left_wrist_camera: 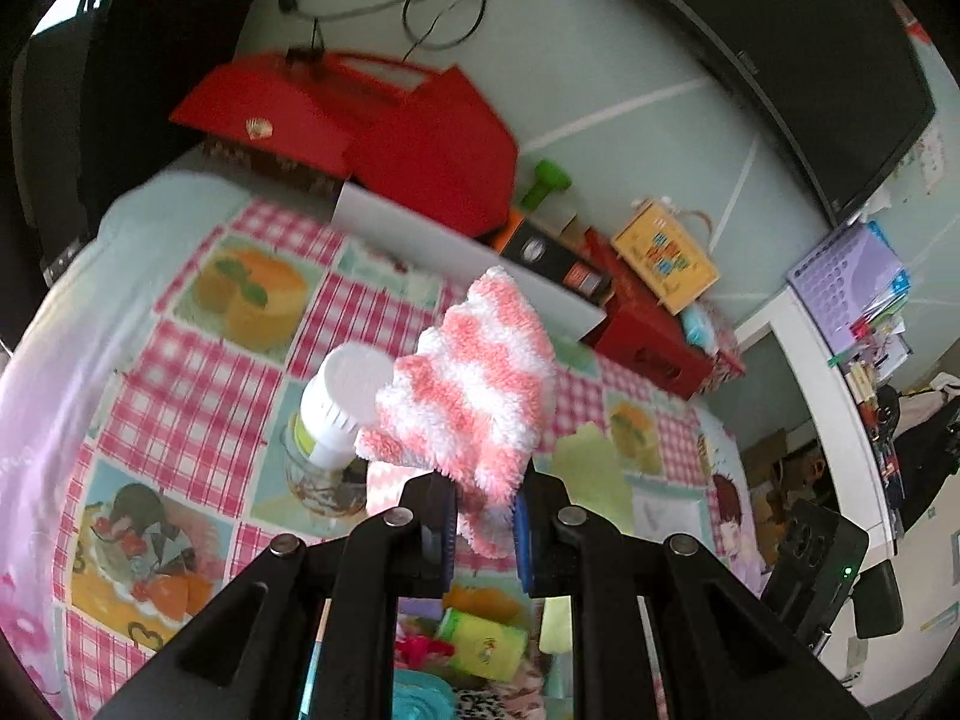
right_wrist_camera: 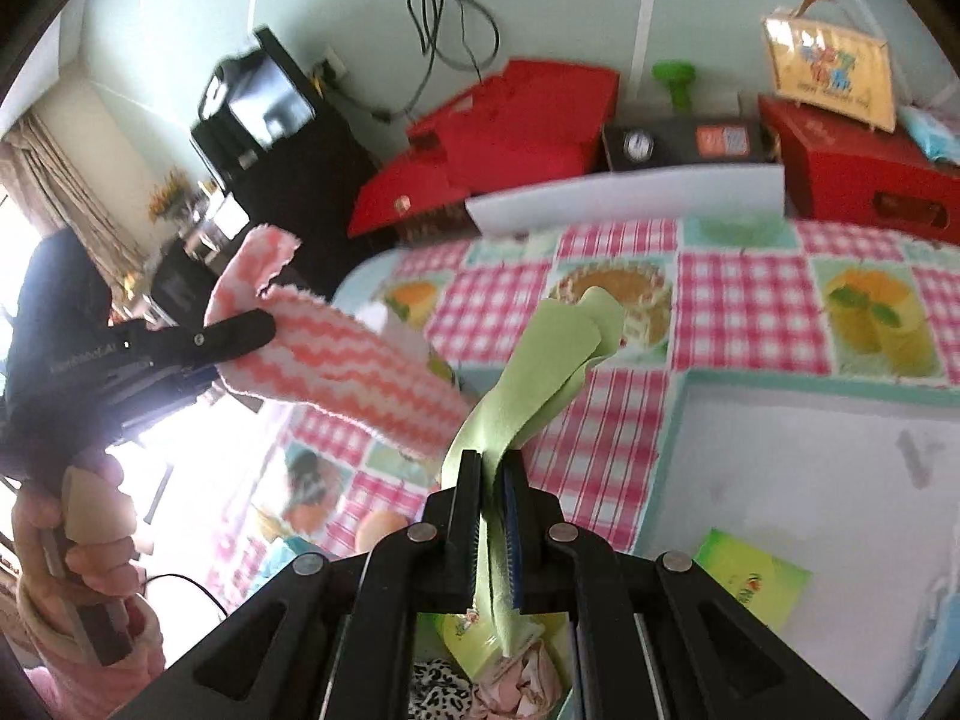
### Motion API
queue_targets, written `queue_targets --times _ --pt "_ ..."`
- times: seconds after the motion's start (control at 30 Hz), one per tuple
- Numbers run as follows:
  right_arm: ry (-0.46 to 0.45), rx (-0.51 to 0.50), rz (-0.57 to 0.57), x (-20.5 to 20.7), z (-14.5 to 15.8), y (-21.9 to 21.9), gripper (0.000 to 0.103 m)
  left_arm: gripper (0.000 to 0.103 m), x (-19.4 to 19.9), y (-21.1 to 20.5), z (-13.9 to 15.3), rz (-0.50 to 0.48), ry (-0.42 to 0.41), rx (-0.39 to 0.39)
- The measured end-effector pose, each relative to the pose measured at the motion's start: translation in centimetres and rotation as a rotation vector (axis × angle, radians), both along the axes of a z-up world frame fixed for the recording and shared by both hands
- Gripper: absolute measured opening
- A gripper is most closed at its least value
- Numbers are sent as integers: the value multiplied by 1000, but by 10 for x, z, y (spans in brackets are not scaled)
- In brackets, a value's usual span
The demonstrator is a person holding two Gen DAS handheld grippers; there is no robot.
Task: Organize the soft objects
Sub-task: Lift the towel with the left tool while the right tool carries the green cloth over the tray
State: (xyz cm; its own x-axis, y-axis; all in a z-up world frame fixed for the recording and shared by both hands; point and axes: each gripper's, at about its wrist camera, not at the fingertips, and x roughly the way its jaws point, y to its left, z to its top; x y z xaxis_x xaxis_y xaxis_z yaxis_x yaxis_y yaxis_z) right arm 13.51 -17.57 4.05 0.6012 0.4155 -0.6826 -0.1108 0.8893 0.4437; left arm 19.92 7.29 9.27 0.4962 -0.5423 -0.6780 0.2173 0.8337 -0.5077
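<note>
Your left hand-held gripper (left_wrist_camera: pixel 485 531) is clamped on one edge of the pink-and-white striped fluffy cloth (left_wrist_camera: pixel 468 396), and your right hand-held gripper (right_wrist_camera: pixel 493 531) is clamped on a thin light-green cloth (right_wrist_camera: pixel 540 372). Each cloth is pinched by a single edge and held clear above the bench (left_wrist_camera: pixel 198 372) with its checked pink tablecloth, probably so that the fabric hangs free of the clutter below and can be carried off or laid out without dragging anything along.

The left wrist view shows what sits under the striped cloth: a white-capped bottle (left_wrist_camera: pixel 339 405) just beside it and a small glass jar (left_wrist_camera: pixel 318 480) below, so keep the cloth clear of them. The right wrist view gives you what the left cannot: your left hand (right_wrist_camera: pixel 78 534) on the handle, the striped cloth trailing in a long band toward the green one, and a white tray (right_wrist_camera: pixel 780 450) with a teal rim, which I judge a likely place for the cloths.
</note>
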Motion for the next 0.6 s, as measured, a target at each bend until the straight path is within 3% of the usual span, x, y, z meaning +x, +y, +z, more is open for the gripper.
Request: queue_targets --times 0.3,0.6 --pt "-121 8 -137 -37 48 -50 8 16 -26 -28 51 7 -150 -32" --pt "-148 -31 -344 -78 70 -123 8 16 -37 -101 53 -111 -151 -52"
